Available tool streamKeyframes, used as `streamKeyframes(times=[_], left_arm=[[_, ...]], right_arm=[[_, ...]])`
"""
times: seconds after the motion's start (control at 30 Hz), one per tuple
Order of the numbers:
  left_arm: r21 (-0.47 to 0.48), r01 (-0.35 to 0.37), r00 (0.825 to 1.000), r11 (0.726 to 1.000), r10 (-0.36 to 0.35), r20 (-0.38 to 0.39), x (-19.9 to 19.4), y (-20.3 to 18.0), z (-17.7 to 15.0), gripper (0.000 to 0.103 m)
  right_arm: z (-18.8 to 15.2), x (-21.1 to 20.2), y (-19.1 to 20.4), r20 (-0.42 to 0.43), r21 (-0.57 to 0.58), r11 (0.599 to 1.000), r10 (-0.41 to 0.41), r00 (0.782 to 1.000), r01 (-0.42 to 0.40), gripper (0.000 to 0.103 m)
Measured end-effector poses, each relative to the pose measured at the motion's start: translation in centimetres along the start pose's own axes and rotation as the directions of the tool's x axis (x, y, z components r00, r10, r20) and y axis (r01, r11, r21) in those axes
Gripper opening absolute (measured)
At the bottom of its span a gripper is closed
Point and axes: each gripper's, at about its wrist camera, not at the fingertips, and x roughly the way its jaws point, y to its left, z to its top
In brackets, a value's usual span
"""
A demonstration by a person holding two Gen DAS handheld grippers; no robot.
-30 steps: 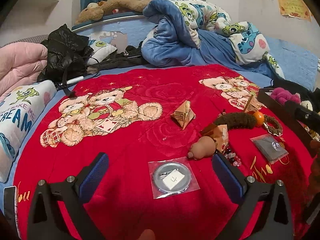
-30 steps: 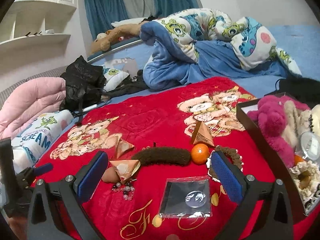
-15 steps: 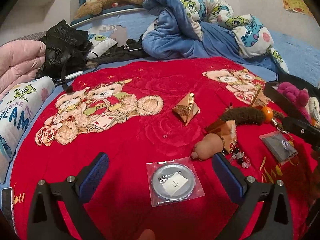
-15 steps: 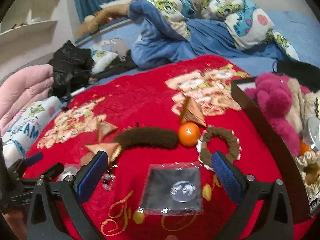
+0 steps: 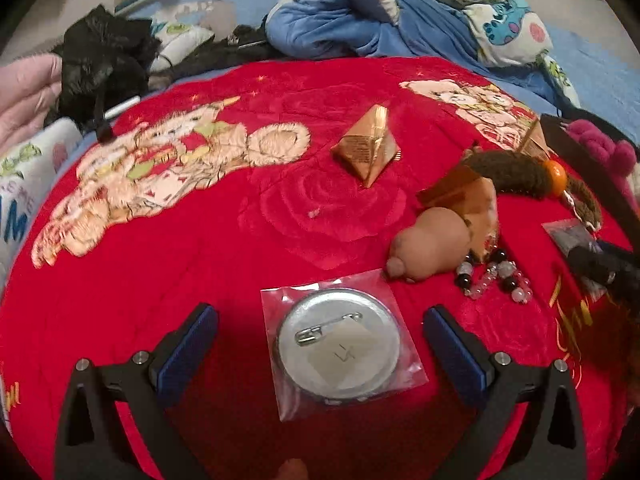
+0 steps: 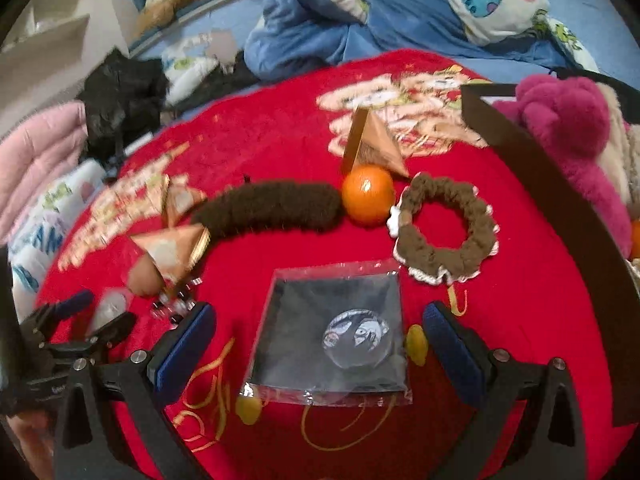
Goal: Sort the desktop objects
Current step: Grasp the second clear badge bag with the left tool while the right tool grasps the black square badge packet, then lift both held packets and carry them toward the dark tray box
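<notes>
Red blanket [image 5: 168, 264] lies bare at frame left. Left tool [image 5: 320, 334], spread, straddles the bagged pin badge [image 5: 340, 350] at lower centre. Right tool [image 6: 320, 334], spread, straddles the bagged dark card [image 6: 332, 332]; the box wall [image 6: 560, 216] bounds the right edge.

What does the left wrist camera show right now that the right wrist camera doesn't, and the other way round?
Only the left wrist view shows the bagged pin badge clearly, lying between the open left tool.

Only the right wrist view shows the bagged dark card framed by the open right tool, the whole brown scrunchie, and the pink plush in the dark box.

Both show the red blanket, orange ball, fuzzy brown roll and bead bracelet.
</notes>
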Motion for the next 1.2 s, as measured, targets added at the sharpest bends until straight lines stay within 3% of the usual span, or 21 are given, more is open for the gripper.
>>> streamKeyframes(times=[0.3, 0.7, 0.77, 0.8, 0.87, 1.07, 1.2], left_arm=[[0.008, -0.02, 1.0, 1.0, 0.02, -0.007, 0.3, -0.2, -0.2, 0.103], [0.018, -0.031, 1.0, 0.999, 0.031, -0.004, 0.4, -0.4, -0.3, 0.103], [0.019, -0.032, 0.999, 0.999, 0.032, 0.001, 0.3, -0.4, -0.3, 0.103], [0.021, -0.029, 1.0, 0.999, 0.029, 0.006, 0.2, -0.4, -0.4, 0.102], [0.028, -0.026, 1.0, 0.999, 0.026, 0.018, 0.0, -0.6, -0.5, 0.094], [0.091, -0.035, 0.997, 0.995, 0.029, 0.068, -0.9, -1.9, -0.9, 0.065], [0.098, -0.03, 0.997, 0.995, 0.022, 0.08, -1.1, -2.0, -0.9, 0.063]], right_arm=[[-0.6, 1.8, 1.8, -0.058, -0.133, 0.982, -0.145, 0.988, 0.136, 0.103], [-0.7, 1.7, 1.6, -0.039, -0.135, 0.983, -0.126, 0.991, 0.12, 0.103], [-0.8, 1.6, 1.6, -0.03, -0.134, 0.982, -0.137, 0.99, 0.132, 0.094], [-0.8, 1.4, 1.6, -0.021, -0.129, 0.982, -0.142, 0.99, 0.138, 0.09], [-0.8, 0.9, 1.4, -0.001, -0.114, 0.983, -0.148, 0.989, 0.147, 0.072], [-0.8, 0.4, 1.0, 0.017, -0.087, 0.987, -0.135, 0.991, 0.136, 0.069], [-0.7, 0.3, 0.9, 0.025, -0.084, 0.987, -0.135, 0.99, 0.137, 0.068]])
